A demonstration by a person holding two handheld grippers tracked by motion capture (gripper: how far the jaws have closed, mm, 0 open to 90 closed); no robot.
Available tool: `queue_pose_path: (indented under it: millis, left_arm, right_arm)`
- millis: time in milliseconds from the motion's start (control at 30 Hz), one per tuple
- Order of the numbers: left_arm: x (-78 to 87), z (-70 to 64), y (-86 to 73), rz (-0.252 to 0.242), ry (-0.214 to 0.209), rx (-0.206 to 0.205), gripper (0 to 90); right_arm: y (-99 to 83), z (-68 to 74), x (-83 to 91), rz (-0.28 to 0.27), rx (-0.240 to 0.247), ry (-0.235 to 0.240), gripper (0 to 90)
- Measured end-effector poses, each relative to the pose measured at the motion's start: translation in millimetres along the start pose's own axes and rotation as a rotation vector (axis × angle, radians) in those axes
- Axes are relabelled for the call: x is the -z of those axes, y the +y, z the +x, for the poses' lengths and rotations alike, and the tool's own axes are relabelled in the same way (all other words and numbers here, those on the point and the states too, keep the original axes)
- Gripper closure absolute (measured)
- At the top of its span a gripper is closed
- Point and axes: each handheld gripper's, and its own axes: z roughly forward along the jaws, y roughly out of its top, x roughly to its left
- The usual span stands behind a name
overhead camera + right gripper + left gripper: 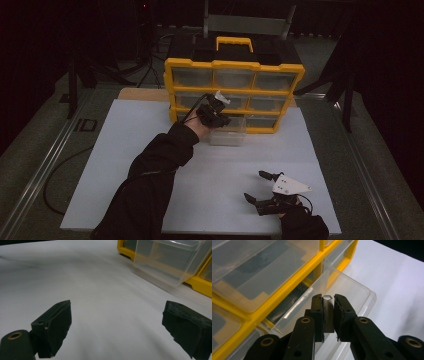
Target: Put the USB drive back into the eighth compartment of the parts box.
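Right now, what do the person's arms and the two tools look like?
Dark long sleeves cover both forearms. Each tool is black with two jaws bearing ridged pads and brass-coloured rivets. The right tool carries a pale three-cornered plate on top; a thin black cable loops off the left tool.

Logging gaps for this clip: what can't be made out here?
- Thin grey metal piece clamped in the left gripper: the jaws cover its sides in the left gripper view, and it is too small in the high view.
- Clear plastic drawer pulled from the yellow organizer: contents unreadable; the left gripper covers part of it in the high view, and the right gripper view's top edge cuts it.
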Motion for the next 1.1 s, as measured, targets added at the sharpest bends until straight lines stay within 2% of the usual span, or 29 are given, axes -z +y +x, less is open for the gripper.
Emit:
queue_pose_path:
  millis: [167,300,367,467,600,700,733,833,867,967,1033,1100]
  left_arm:
    - [0.3,-0.4,1.3,-0.005,0.015,0.002,79.9]
    - [0.5,0.4,0.9,-0.014,0.002,0.012,79.2]
    - [1.3,1.2,1.0,-0.015,-0.001,0.033,65.1]
    - [3.1,1.0,1.8,-0.023,-0.001,0.041,53.3]
    - [7.8,0.6,2.7,-0.035,-0.002,0.057,42.3]
    - [10.9,-0.9,3.1,-0.042,0.008,0.054,36.0]
    - [12.3,-0.8,3.0,-0.039,-0.009,0.064,34.0]
    - [12.9,-1.5,2.1,-0.015,-0.061,0.053,20.1]
    - [13.4,-2.2,1.5,-0.014,-0.057,0.05,15.0]
    - [15.2,-1.8,0.1,-0.017,-0.075,0.048,8.9]
    - [16.0,-2.7,-1.0,-0.02,-0.066,0.04,4.4]
    - [17.4,-3.1,-3.0,-0.026,-0.076,0.031,1.7]
  right_arm:
    - [0.3,0.8,-0.4,0.002,-0.001,0.001,9.3]
    - [0.4,0.6,-0.3,0.002,0.0,0.001,9.2]
    - [-0.1,0.2,-0.5,0.004,-0.001,0.002,9.3]
    - [0.4,0.7,-0.4,0.002,0.0,0.003,9.2]
    - [0.3,0.7,-0.5,0.005,0.0,0.002,9.2]
    - [0.3,1.0,-0.7,0.006,0.001,0.002,9.3]
    - [0.3,0.9,-0.8,0.007,0.0,0.002,9.2]
    - [0.6,1.0,-0.8,0.001,0.001,0.002,9.2]
    - [0.4,0.8,-0.8,0.006,0.001,0.001,9.2]
    - [0.5,1.0,-0.9,0.003,0.003,0.001,9.2]
    - [0.5,0.9,-0.8,0.006,0.004,-0.001,9.2]
    - [0.2,0.7,-0.8,0.009,0.002,-0.001,9.2]
